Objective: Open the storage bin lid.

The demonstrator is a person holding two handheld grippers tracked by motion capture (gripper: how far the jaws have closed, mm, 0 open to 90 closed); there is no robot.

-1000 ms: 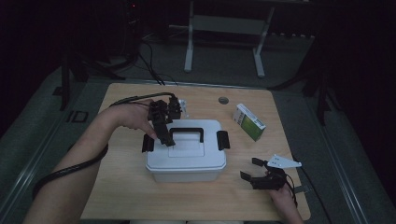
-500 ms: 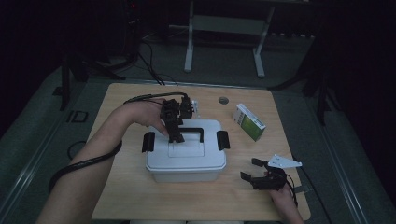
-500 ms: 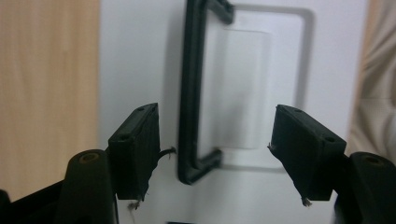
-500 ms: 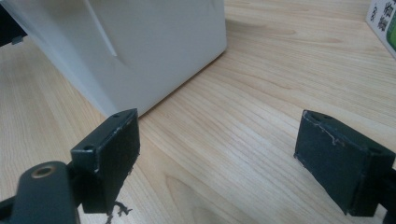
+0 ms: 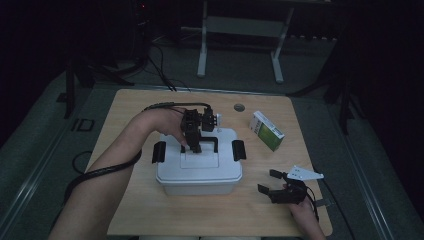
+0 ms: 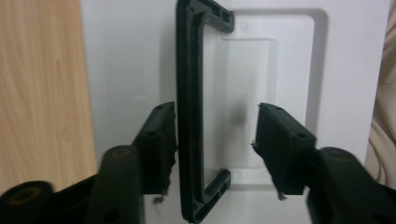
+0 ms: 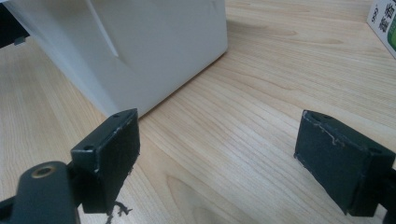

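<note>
We are taking hold of the black plastic carry handle on the white lidded plastic box at mid-table. Our left gripper straddles it, jaws just closing, not yet pinching both sides. Our right gripper rests spread on the wooden table, near right. Next we squeeze, then lift.

White box's top beyond the right gripper view's edge; green carton mostly cropped.
</note>
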